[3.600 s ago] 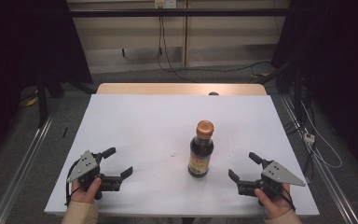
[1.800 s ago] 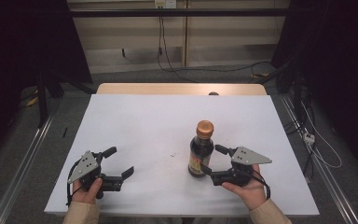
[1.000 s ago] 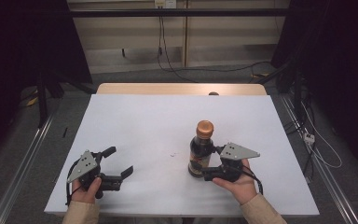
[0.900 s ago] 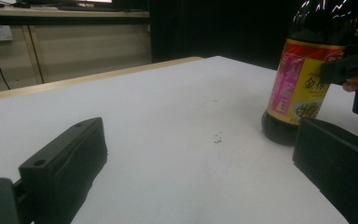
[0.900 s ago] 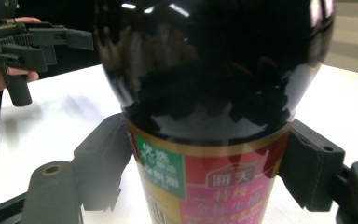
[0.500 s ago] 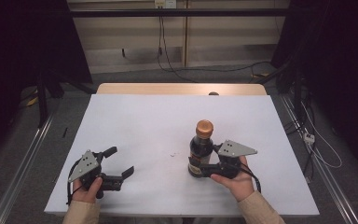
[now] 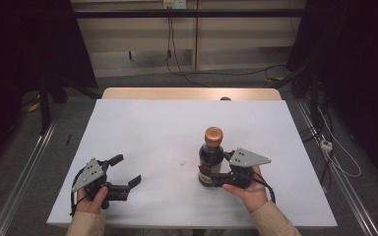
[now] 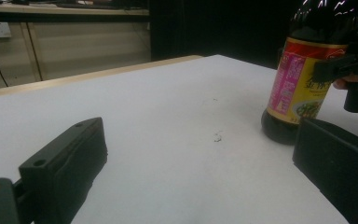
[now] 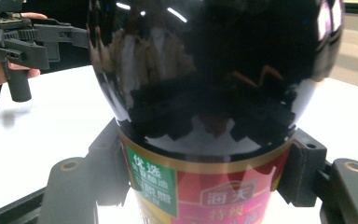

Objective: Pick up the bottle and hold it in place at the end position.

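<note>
Each hand-held gripper is black, with two blocky flat-faced jaws. The left gripper [image 7: 120,169] and the right gripper [image 7: 215,172] each carry a grey three-cornered top plate with small dark screw heads. Brass-coloured screw inserts sit at the jaw mounts — visible in both gripper views. A black cable trails from each unit. Both forearms wear tan sleeves [image 7: 275,220].

Looking along my right gripper [image 9: 200,186], I see its two black jaws set against opposite sides of a dark glass bottle [image 9: 214,84], at the level of the label [image 9: 200,196]. The label carries green and red panels with Chinese characters under a gold band. The bottle stands on the white desk [image 9: 51,121]. The left gripper [image 9: 23,42] sits at upper left, held in a hand [image 9: 0,70].
</note>
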Available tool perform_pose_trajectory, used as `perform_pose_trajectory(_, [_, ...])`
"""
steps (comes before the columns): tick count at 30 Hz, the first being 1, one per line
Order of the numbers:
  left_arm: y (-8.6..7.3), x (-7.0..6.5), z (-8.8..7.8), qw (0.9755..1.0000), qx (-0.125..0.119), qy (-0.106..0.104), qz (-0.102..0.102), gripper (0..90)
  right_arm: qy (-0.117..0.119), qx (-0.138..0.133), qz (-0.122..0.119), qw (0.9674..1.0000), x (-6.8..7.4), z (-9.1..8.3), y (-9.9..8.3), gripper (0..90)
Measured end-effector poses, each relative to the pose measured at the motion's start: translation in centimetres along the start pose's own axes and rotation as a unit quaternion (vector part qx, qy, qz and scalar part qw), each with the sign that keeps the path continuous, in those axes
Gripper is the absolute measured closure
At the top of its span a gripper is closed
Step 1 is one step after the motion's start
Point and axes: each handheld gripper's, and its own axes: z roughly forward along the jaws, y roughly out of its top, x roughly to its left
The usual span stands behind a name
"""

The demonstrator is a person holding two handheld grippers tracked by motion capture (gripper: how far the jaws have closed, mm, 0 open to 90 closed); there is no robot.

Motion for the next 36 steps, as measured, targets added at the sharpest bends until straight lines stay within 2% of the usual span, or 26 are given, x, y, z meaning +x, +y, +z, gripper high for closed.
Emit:
perform_pose_trajectory(5, [0.0, 0.0, -0.1, 1.0000, -0.001, -0.002, 0.002, 2.6, 0.004, -0.001, -0.003, 1.0000, -0.1, 0.3, 0.1, 31.0])
perform_pose_trajectory(13, [0.0, 0.0, 0.0, 1.0000, -0.004, -0.002, -0.002, 2.6, -0.005, -0.010, 0.002, 0.9999, -0.6, 0.7, 0.2, 31.1])
perform_pose_trajectory(18, [0.0, 0.1, 0.0, 1.0000, -0.002, -0.002, 0.001, 2.6, -0.008, -0.021, 0.002, 0.9997, -1.1, 1.1, 0.9, 31.0])
perform_pose_trajectory(20, [0.0, 0.1, 0.0, 1.0000, -0.003, -0.003, 0.000, 2.6, -0.012, -0.019, -0.006, 0.9997, -1.2, 1.3, 1.3, 31.0])
perform_pose_trajectory(22, [0.0, 0.0, 0.0, 1.0000, -0.002, -0.002, -0.005, 2.6, -0.012, -0.020, -0.014, 0.9996, -1.3, 1.6, 1.7, 30.9])
perform_pose_trajectory(24, [0.0, 0.0, 0.1, 1.0000, 0.000, -0.001, -0.003, 2.6, -0.011, -0.024, -0.009, 0.9996, -1.4, 2.0, 2.0, 30.9])
perform_pose_trajectory(36, [0.0, 0.0, 0.1, 1.0000, -0.003, -0.003, -0.004, 2.6, -0.017, -0.009, -0.020, 0.9996, -2.8, 4.5, 2.9, 30.9])
